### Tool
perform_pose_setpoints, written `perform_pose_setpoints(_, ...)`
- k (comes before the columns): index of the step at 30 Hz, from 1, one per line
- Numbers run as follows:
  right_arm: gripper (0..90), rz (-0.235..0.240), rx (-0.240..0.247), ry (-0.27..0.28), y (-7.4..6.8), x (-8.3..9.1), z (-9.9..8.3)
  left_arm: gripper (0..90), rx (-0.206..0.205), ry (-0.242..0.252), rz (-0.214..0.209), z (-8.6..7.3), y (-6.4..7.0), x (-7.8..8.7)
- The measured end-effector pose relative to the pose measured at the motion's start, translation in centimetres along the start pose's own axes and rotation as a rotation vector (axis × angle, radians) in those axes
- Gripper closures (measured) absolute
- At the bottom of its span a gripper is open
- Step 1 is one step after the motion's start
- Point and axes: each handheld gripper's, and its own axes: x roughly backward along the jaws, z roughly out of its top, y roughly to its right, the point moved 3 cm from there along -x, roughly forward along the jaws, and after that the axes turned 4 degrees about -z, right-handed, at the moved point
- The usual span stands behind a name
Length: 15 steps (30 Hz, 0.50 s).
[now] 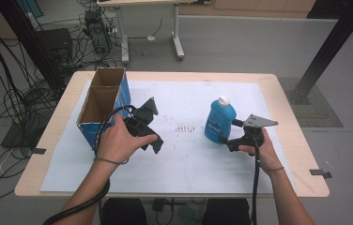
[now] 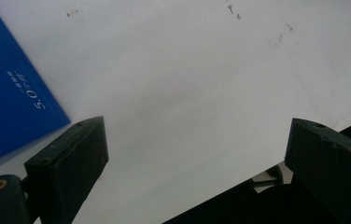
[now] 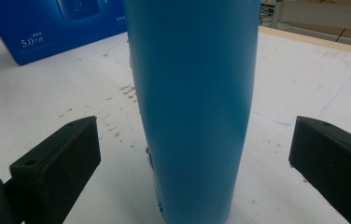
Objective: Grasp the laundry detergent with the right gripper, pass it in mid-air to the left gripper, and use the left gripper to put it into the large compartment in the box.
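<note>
Blue bottle (image 1: 220,121) stands upright on the white sheet (image 1: 188,159) covering the tabletop (image 1: 282,93), right of centre, its white cap (image 1: 223,100) on top. The right tool (image 1: 228,140) sits low beside its base with jaws spread wide — in the right gripper view the bottle (image 3: 192,107) rises between them, neither jaw touching, which looks like lining up for a squeeze on the body. The left tool (image 1: 153,143) hovers over bare sheet, jaws also spread, holding nothing. To its left stands the open cardboard box (image 1: 103,105) with blue sides — a likely destination. Between bottle and box only faint brown marks (image 1: 184,128) show, so nothing blocks the way.
</note>
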Motion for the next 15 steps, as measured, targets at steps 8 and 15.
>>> perform_pose_setpoints(8, 1.4, 0.006, -0.002, 0.004, 0.06, -0.4, -0.06, 7.0, -0.001, 0.001, 0.002, -0.01, 0.03, -0.05)
perform_pose_setpoints(15, 1.6, 0.006, 0.001, 0.002, 0.1, -0.64, -0.12, 7.6, 0.0, -0.002, 0.002, -0.08, -0.05, -0.02)
